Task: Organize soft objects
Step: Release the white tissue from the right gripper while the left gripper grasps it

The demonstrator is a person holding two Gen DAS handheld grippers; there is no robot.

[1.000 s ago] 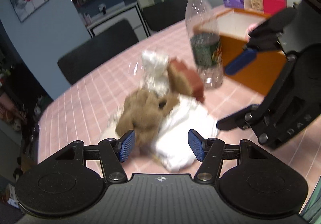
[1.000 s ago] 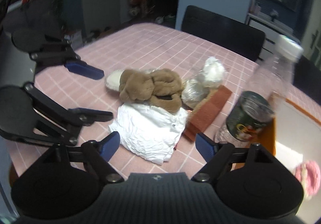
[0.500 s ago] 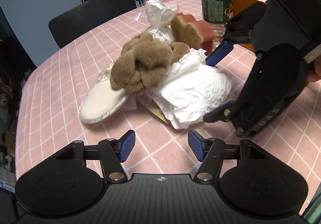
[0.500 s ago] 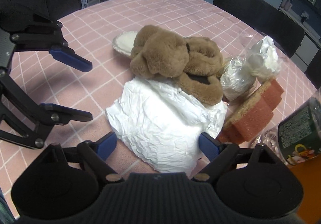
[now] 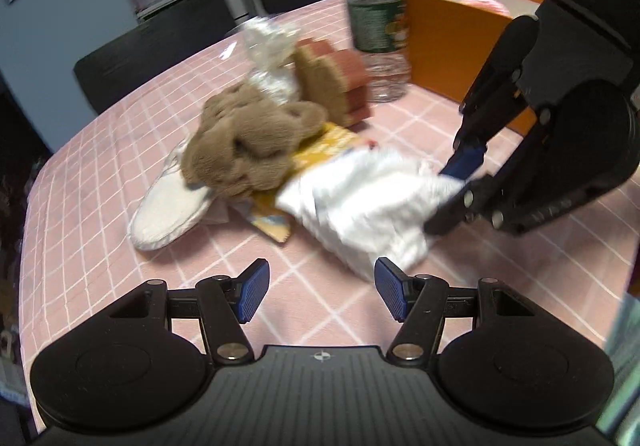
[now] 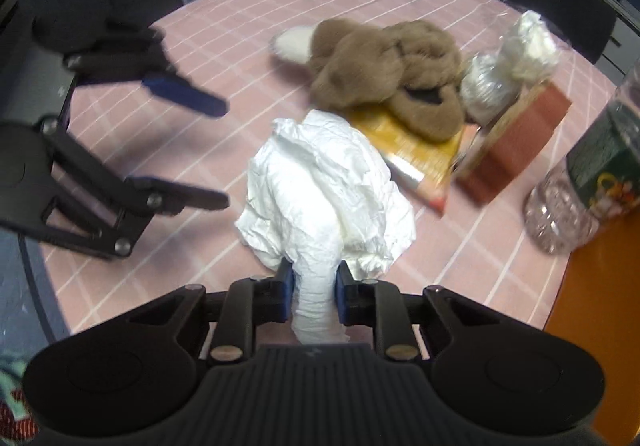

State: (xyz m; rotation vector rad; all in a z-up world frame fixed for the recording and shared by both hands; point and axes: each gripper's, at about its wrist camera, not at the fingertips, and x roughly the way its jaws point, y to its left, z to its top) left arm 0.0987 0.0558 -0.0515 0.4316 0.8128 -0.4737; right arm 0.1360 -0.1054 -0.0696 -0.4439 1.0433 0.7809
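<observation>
My right gripper (image 6: 314, 296) is shut on the near edge of a crumpled white cloth (image 6: 326, 194) and has pulled it off the pile; it also shows in the left wrist view (image 5: 372, 202), pinched by the right gripper (image 5: 456, 190). A brown plush slipper (image 5: 252, 146) with a white sole (image 5: 172, 206) lies behind it, also in the right wrist view (image 6: 384, 66). My left gripper (image 5: 320, 294) is open and empty, in front of the cloth; it shows in the right wrist view (image 6: 216, 150).
A yellow packet (image 6: 408, 142) lies under the slipper. A brick-red sponge (image 6: 516, 142), a clear bag of white stuff (image 6: 512, 70) and a plastic bottle (image 5: 378, 26) stand behind. An orange box (image 5: 456, 42) stands at the right on the pink checked tablecloth (image 5: 100, 182).
My right gripper has closed on the white cloth and drawn it toward itself, uncovering the yellow packet. My left gripper has stayed open and pulled back slightly.
</observation>
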